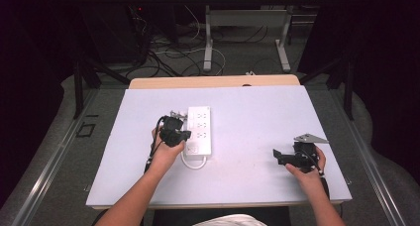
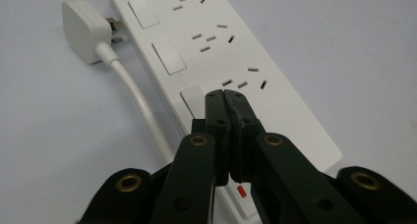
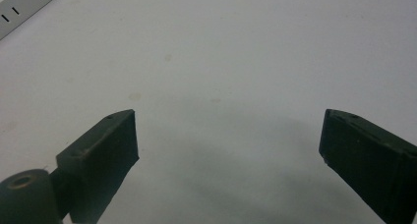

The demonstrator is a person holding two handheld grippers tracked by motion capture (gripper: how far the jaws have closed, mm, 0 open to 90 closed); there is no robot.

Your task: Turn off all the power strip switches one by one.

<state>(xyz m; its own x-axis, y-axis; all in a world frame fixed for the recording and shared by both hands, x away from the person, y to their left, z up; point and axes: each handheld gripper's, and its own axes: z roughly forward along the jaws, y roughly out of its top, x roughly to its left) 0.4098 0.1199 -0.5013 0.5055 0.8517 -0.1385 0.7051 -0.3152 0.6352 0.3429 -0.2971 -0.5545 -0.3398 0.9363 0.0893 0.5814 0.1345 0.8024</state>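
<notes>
Left hand-held gripper (image 2: pixel 225 93) closed on nothing, tips set on nearest rocker switch (image 2: pixel 193 97) of white power strip (image 1: pixel 199 129) left of table (image 1: pixel 257 112) centre, presumably for pressing; right hand-held gripper (image 1: pixel 278 155) open, idle near right edge.

left gripper (image 2: pixel 225 94): jaws pressed together, tips lowered | right gripper (image 3: pixel 228 140): jaws spread wide
</notes>
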